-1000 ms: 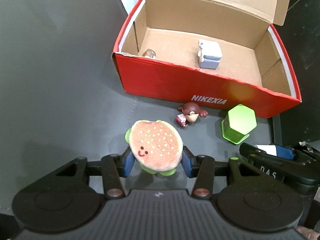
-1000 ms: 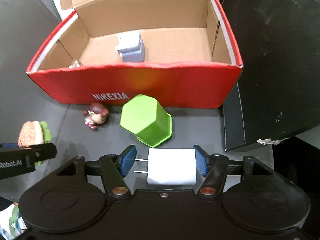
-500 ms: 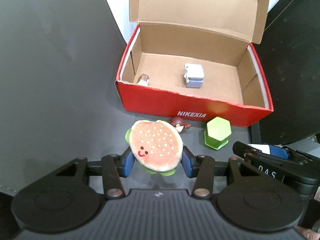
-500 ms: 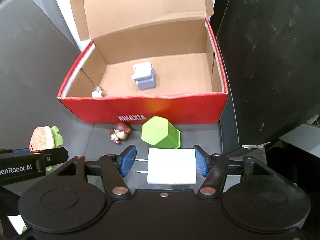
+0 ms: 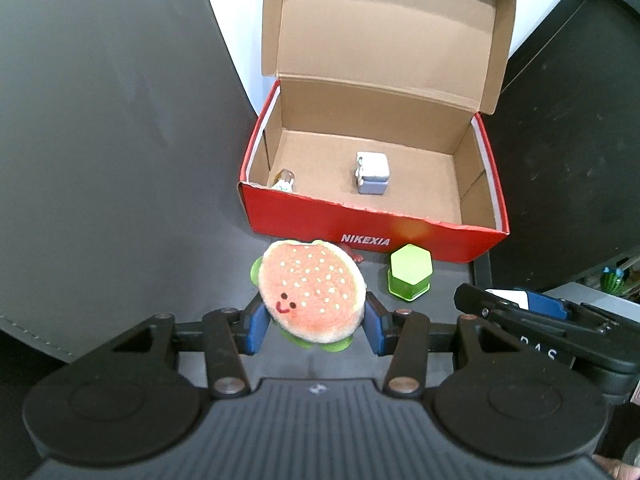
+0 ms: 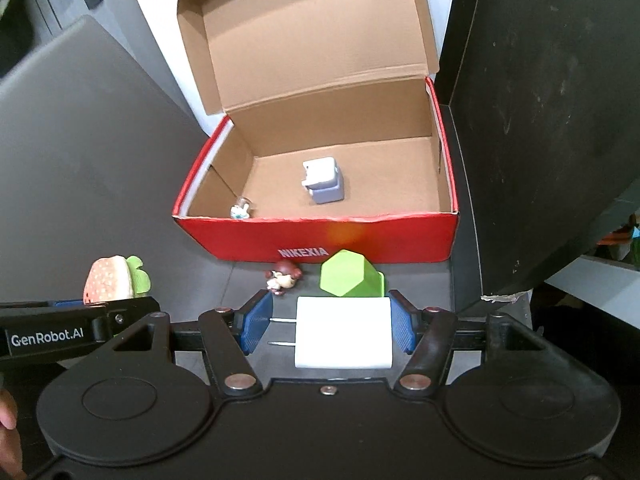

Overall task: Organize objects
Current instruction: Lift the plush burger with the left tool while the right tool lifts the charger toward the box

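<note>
My left gripper (image 5: pixel 316 322) is shut on a burger plush (image 5: pixel 312 292) with a smiling face, held in the air. My right gripper (image 6: pixel 330 322) is shut on a white wall charger (image 6: pixel 342 332), its prongs against the left pad. Ahead and below stands an open red shoebox (image 5: pixel 372 224) with its lid up. Inside lie a lilac-and-white cube charger (image 5: pixel 372 172) and a small clear figure (image 5: pixel 283 180) in the near left corner. In front of the box sit a green hexagonal cup (image 6: pixel 348 278), upside down, and a brown-haired figurine (image 6: pixel 284 278), mostly hidden behind the burger in the left wrist view.
A dark grey mat (image 5: pixel 100 160) covers the surface to the left of the box. A black panel (image 6: pixel 540 120) rises close to the box's right side. White wall shows behind the lid. A fingertip (image 6: pixel 8 420) shows at the lower left edge.
Both grippers have risen with the burger and the white charger still held. The box, cup and figurine look smaller and farther below, and the whole raised lid has come into view.
</note>
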Demonstrator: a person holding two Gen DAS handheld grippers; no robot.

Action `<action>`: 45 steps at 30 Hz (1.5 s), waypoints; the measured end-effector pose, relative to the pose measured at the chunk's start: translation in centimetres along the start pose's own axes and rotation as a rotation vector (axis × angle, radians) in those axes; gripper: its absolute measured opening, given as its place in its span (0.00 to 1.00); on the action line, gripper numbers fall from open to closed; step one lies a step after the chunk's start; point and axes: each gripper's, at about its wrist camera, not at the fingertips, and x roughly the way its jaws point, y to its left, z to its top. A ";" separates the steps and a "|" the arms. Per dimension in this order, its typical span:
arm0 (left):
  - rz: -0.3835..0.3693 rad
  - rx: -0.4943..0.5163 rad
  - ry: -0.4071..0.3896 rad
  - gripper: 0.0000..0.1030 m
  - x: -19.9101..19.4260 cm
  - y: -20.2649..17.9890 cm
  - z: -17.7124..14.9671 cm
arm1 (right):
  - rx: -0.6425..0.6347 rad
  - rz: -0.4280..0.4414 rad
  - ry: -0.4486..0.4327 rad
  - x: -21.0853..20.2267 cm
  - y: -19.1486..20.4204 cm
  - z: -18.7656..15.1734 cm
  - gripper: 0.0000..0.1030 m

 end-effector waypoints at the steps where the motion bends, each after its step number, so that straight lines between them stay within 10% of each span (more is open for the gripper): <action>1: -0.001 0.001 -0.004 0.46 -0.4 0.0 0.0 | -0.002 0.002 -0.006 -0.4 0.1 0.0 0.59; 25: -0.028 0.050 -0.098 0.46 -5.7 -0.9 0.7 | -0.028 0.037 -0.112 -6.6 -0.2 0.9 0.59; 45: -0.047 0.056 -0.150 0.46 -4.6 -1.0 8.1 | -0.016 0.035 -0.120 -4.6 -0.5 6.2 0.59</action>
